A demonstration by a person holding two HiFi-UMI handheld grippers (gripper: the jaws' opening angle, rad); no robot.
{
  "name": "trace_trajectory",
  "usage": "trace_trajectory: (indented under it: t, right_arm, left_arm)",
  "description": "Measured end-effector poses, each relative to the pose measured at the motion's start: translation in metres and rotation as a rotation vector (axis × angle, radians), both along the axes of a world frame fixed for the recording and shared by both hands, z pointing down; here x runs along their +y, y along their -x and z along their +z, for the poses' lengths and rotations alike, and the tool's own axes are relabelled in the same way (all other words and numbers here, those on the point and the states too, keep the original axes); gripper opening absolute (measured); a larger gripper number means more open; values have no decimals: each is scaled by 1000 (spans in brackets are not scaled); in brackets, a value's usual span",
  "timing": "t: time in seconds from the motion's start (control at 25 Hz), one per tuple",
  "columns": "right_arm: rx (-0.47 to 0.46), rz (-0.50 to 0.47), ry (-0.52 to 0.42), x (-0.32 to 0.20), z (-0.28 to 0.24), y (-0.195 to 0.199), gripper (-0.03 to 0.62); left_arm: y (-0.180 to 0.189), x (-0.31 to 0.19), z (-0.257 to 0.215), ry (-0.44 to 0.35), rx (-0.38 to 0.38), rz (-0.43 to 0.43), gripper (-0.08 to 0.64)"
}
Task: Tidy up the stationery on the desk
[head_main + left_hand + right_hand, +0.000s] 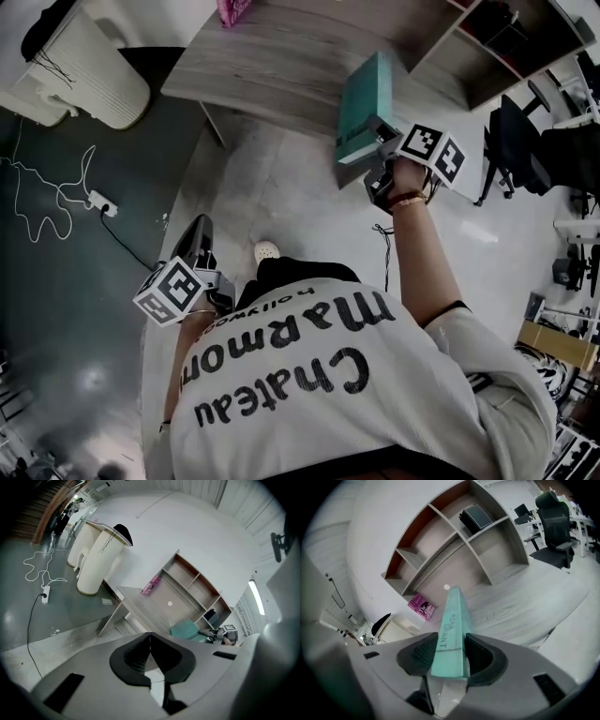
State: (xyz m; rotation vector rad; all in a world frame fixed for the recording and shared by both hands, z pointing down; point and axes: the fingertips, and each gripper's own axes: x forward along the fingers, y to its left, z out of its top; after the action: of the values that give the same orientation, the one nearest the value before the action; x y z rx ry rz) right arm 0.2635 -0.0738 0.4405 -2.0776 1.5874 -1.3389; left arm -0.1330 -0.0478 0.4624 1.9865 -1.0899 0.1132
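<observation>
My right gripper is shut on a teal book, held up over the near edge of the wooden desk. In the right gripper view the teal book stands spine-up between the black pads of the right gripper. A pink book lies at the back of the desk near the shelf unit; the pink book shows at the top of the head view. My left gripper hangs low at my left side over the floor. In its own view the left gripper has its jaws together with nothing between them.
A wooden shelf unit with open compartments stands on the desk's far side, with a dark box in one compartment. Black office chairs stand at the right. A white ribbed unit and a power strip with cable occupy the left floor.
</observation>
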Motion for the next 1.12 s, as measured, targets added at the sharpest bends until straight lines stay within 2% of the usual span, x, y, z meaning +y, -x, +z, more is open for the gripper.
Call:
trace_trajectory:
  t: [0.28,0.44,0.6,0.72,0.88,1.0,1.12]
  right_arm:
    - [-165,-7,-77,-31,-9,23,195]
    - [-244,-18,-134,-72,-17,46,195]
    - [-290,-34,-164,-90,-20,59,193]
    - [-291,-43,-187,-110,-28,64,194]
    - [-241,-74,-216,-165,-41,73,193]
    - [-217,-90,-245,-200,-46,80,193]
    - [-188,-98,-269,-229,-51,91,193]
  left_arm:
    - [9,-21,-17,-42,21,-42,15]
    - [25,-57,-22,-64,3,-54,15]
    - [16,-83,-31,-92,13,-19,15]
    - [-4,-116,-44,-124,18,45,15]
    - [-21,-185,-76,-184,23,114,15]
    - [-19,-222,-94,-224,22,122,15]
    - [-10,-250,-98,-222,18,110,15]
